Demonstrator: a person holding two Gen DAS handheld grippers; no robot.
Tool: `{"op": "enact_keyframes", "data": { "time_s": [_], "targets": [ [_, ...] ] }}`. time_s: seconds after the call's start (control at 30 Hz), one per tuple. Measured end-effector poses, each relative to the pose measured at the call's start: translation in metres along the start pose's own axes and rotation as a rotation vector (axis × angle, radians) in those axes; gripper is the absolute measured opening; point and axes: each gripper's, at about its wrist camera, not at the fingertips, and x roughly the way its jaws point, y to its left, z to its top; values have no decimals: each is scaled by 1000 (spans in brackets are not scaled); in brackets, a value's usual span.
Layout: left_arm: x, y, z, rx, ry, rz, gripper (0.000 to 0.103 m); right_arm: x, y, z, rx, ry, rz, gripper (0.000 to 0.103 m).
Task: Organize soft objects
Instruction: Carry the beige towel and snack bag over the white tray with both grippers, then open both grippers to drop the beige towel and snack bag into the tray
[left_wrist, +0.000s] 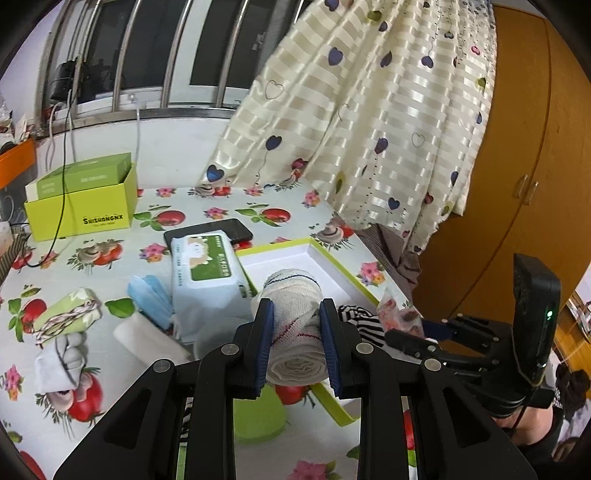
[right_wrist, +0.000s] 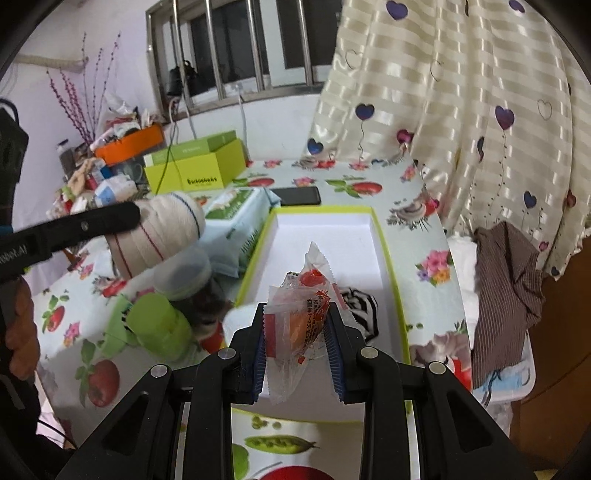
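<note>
Left wrist view: the left gripper (left_wrist: 296, 332) has its jaws clenched on a rolled cream cloth (left_wrist: 295, 325) with blue and red stitched lines, the roll lying lengthwise between the blue pads and reaching past them toward the shallow white tray with a lime-green rim (left_wrist: 334, 260). That tray sits on the bench (left_wrist: 207, 206), which is covered in a fruit-and-flower print. Just left of the tray lies a pack of wet wipes (left_wrist: 207, 273), partly over a black phone (left_wrist: 214, 229); blue face masks (left_wrist: 151, 295) lie beside the pack, and farther left a green packet tied with twine (left_wrist: 68, 314) and a small white-and-grey cloth (left_wrist: 62, 363). A striped black-and-white cloth (left_wrist: 360, 319) shows by the right jaw, inside the tray. At the far left of the bench stands an open lime-green box (left_wrist: 81, 206). In the right wrist view, the right gripper (right_wrist: 298, 332) grasps a clear plastic-wrapped snack packet with red print (right_wrist: 299, 317), held upright over the near end of the tray (right_wrist: 325, 229), with the striped cloth (right_wrist: 360, 306) just beside it on the tray floor. A heart-patterned curtain (right_wrist: 461, 110) hangs behind the bench, and a brown striped garment (right_wrist: 502, 295) lies at the right edge.
</note>
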Motion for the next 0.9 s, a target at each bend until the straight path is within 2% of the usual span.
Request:
{"op": "enact_keyframes", "data": {
  "time_s": [0.37,0.47,0.6,0.9],
  "targets": [
    [26,-16,5,15,43,-15,27,28,-9,-17,-17,109,-21,28],
    [39,-21,4,14,70,-11,27,33,-10,-21,-17,131,-14,35],
    [54,-25,3,13,99,-5,27,31,-14,-24,-19,122,3,44],
    [93,-35,4,18,156,14,27,21,-22,-27,-5,88,58,46]
  ]
}}
